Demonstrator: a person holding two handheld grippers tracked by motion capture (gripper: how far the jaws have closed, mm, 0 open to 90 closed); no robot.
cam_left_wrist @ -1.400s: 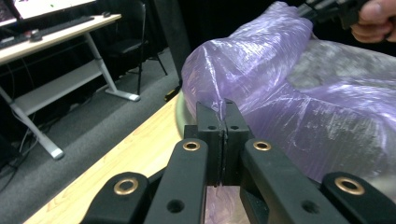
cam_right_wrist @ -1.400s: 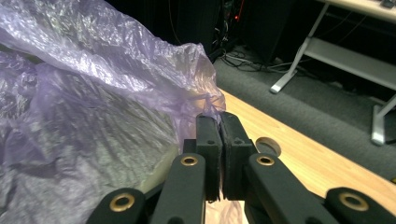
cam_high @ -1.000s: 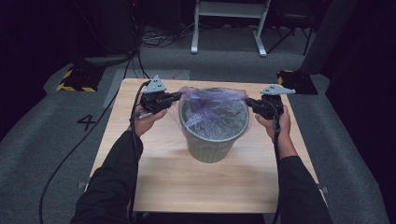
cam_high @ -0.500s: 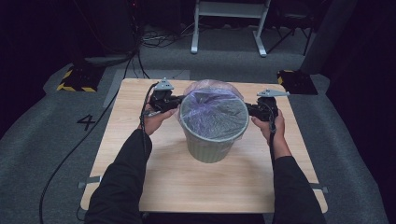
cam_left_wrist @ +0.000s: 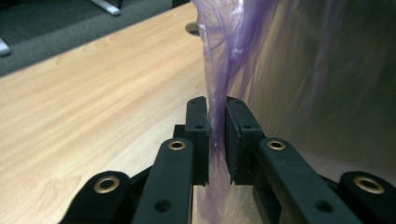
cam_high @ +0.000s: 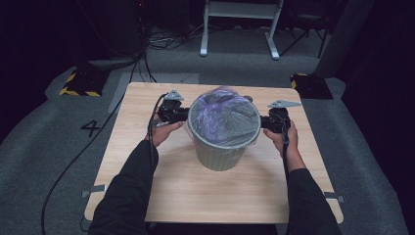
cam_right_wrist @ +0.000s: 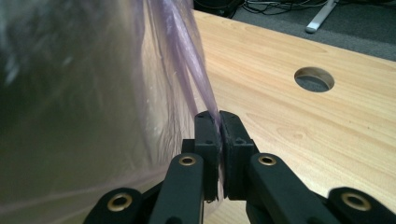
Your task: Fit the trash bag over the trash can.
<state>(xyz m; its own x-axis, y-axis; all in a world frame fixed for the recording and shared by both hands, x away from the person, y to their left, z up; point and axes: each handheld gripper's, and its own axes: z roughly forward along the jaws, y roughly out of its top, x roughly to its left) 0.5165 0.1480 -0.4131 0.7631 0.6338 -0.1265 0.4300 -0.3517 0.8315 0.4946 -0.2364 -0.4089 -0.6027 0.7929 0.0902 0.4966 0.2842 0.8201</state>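
Both tools, left tool (cam_left_wrist: 215,135) and right tool (cam_right_wrist: 219,140), pinch the purple bag (cam_high: 222,117) at the bin (cam_high: 220,154) rim's opposite edges.

Light wooden table (cam_high: 147,122), round cable hole (cam_right_wrist: 314,78), green bin (cam_high: 218,155) standing mid-table

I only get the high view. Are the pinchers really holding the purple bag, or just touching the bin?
Observer: Really holding. The left gripper has its jaws shut on a bunched fold of the purple bag.
Operator: And the other one?
Observer: The right gripper pinches a thinner strand of bag.
Operator: Is the bag tight there?
Observer: Yes, it runs taut up from the jaws beside the bin.
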